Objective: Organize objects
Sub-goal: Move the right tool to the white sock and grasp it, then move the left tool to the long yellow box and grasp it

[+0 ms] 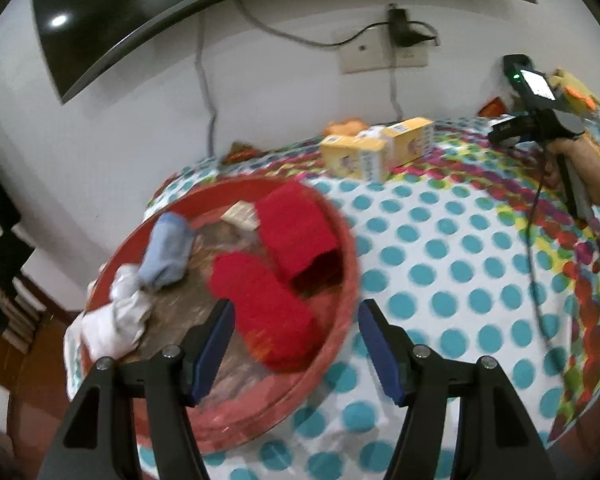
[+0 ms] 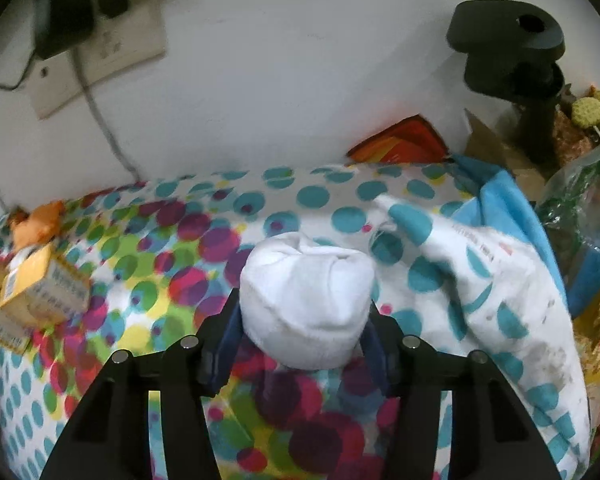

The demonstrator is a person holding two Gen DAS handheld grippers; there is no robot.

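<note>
White and rolled into a ball, a sock (image 2: 306,304) sits between the blue pads of the right hand-held gripper (image 2: 300,340), which presses on it from both sides just above the dotted cloth (image 2: 172,248) covering the counter. To its right the cloth is bunched up beside a blue fabric (image 2: 516,216). Two yellow boxes (image 2: 40,284) lie well to the left near the wall. In the left wrist view, the left hand-held gripper (image 1: 296,344) hangs open and empty over the rim of a red round tray (image 1: 350,248). The tray holds two red knitted pieces (image 1: 280,264), a pale blue sock (image 1: 168,252) and a white cloth (image 1: 116,316).
</note>
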